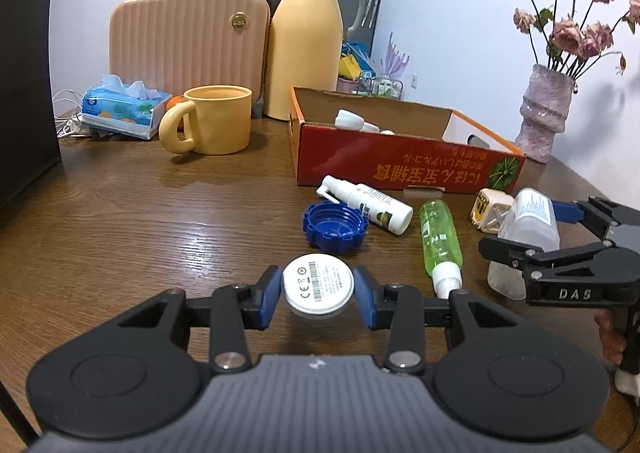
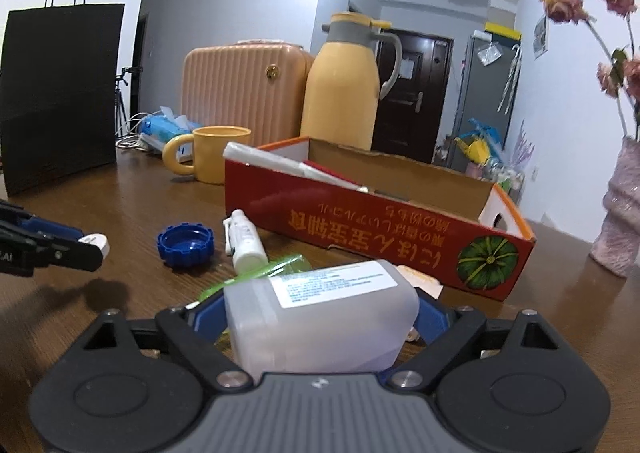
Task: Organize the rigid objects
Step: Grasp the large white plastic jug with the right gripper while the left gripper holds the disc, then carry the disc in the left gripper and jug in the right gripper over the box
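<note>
Two grips: left gripper (image 1: 318, 293) pinches a white disc (image 1: 318, 290) above the near table (image 1: 140, 221); right gripper (image 2: 320, 317), spread wide, brackets a frosted bottle (image 2: 320, 317) right of it, pad contact unclear, so lifting toward the far red box (image 2: 360, 221) risks slipping.

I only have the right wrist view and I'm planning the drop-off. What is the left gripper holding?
Observer: The left gripper is clamped on a white disc with a printed label showing.
Operator: Anything in the red box already?
Observer: Yes, the red box already has small white containers inside.
Operator: Anything hidden behind the mug?
Observer: A small orange fruit sits behind the yellow mug, beside the tissue pack.
</note>
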Demonstrator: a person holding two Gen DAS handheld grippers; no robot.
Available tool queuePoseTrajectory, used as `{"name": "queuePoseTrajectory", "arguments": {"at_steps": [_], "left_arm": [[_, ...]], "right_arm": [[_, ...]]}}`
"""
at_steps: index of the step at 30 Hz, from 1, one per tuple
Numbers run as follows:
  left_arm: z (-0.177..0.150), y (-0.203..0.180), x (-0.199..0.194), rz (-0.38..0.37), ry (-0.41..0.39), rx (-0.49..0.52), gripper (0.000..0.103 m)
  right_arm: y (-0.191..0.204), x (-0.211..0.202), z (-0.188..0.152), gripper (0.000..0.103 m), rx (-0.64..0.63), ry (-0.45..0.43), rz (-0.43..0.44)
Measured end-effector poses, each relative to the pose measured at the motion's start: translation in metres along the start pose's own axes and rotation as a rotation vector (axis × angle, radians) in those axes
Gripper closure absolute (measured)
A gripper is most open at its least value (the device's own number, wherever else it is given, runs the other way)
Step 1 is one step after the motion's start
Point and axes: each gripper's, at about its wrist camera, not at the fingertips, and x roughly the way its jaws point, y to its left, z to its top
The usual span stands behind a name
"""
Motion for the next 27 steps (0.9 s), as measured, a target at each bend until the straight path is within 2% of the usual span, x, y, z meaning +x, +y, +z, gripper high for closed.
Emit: {"name": "queuePoseTrajectory", "arguments": {"at_steps": [14,21,27], "left_arm": [[0.008,-0.009,-0.008,0.044,-0.047,0.005,0.063],[0.032,-0.030,-0.014,-0.004,-0.085,0.028,0.063],[0.063,-0.048,-0.011,-0.012,-0.131,0.030,0.063]], "right_arm": [[-0.006,-0.024,0.012,0.011,0.079,-0.112,-0.039],[-0.014,-0.035,0.029,0.011,0.135,-0.158,-0.053],[-0.022,-0.039,0.047,0.011,0.163,-0.201,-0.071]]}}
